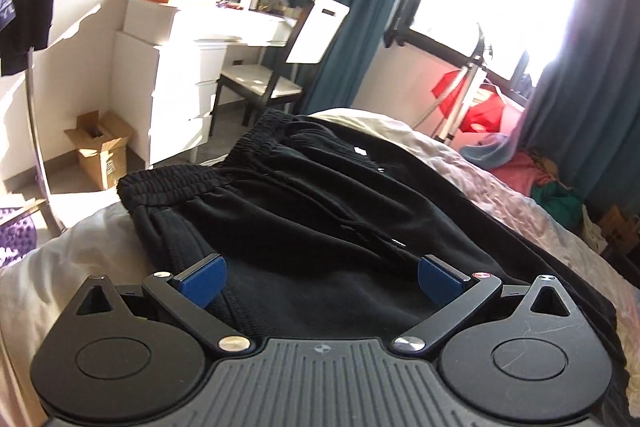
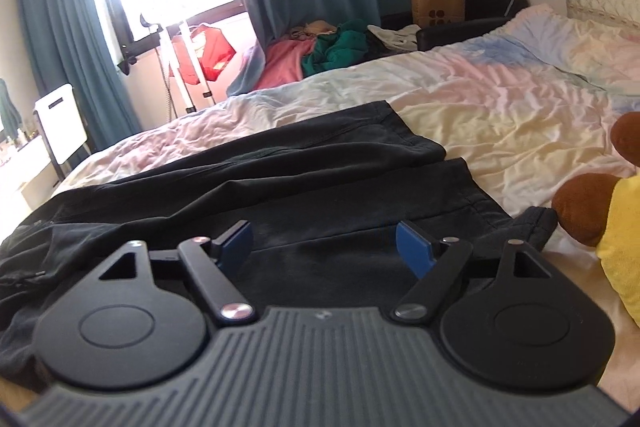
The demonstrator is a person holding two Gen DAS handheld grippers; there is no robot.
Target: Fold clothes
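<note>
A pair of black trousers (image 1: 304, 203) lies on the bed, its gathered waistband (image 1: 180, 179) at the left end in the left wrist view. My left gripper (image 1: 320, 281) hovers just above the fabric near the waist, open, blue pads wide apart with nothing between them. In the right wrist view the trouser legs (image 2: 304, 167) lie side by side, hems (image 2: 420, 143) toward the bed's middle. Over the leg end my right gripper (image 2: 324, 247) stands open, and no cloth sits between its pads.
The pastel bedsheet (image 2: 500, 99) is wrinkled. A brown and yellow plush toy (image 2: 600, 223) lies right of the hems. Piled clothes (image 2: 320, 51) sit beyond the bed by teal curtains. A white dresser (image 1: 176, 87), chair (image 1: 276, 79) and cardboard box (image 1: 100, 147) stand left of the bed.
</note>
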